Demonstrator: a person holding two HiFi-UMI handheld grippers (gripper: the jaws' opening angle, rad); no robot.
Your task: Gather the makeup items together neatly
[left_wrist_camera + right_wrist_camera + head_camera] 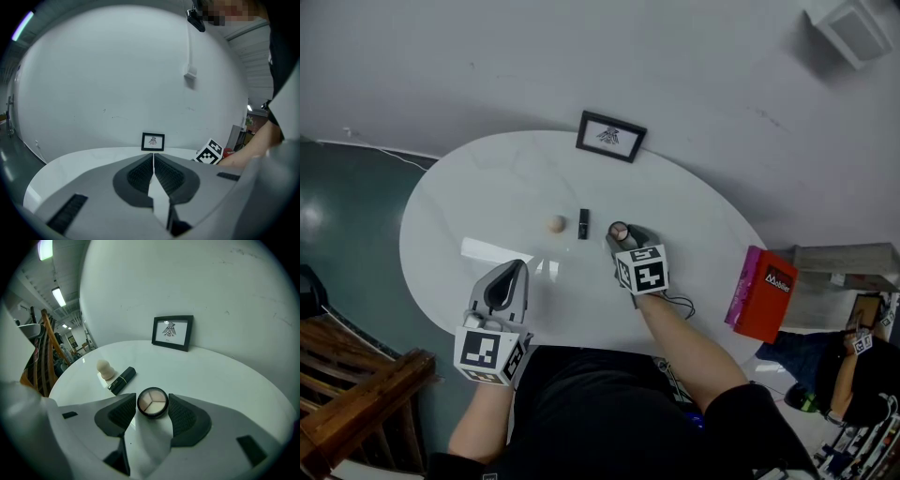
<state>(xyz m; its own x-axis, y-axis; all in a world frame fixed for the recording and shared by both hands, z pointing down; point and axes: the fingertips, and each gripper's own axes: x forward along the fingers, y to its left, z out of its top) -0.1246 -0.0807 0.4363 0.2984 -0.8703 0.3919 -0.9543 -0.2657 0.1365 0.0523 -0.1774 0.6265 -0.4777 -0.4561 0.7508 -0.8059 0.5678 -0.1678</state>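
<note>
A round compact (152, 403) with pale powders lies on the white oval table (487, 197), between the jaws of my right gripper (152, 397). The jaws stand wide on either side of it with thin gaps, so the gripper is open. In the head view the compact (619, 230) shows just past the right gripper (623, 236). A black lipstick (583, 223) lies a little to its left, and a beige makeup sponge (556, 224) stands beyond that. My left gripper (514, 267) rests near the table's front edge, shut and empty, its pads (140, 173) pressed together.
A black-framed picture (610, 136) stands at the table's far edge by the wall. A red and pink box (764, 292) sits off the table's right side. Wooden furniture (356, 394) is at the lower left.
</note>
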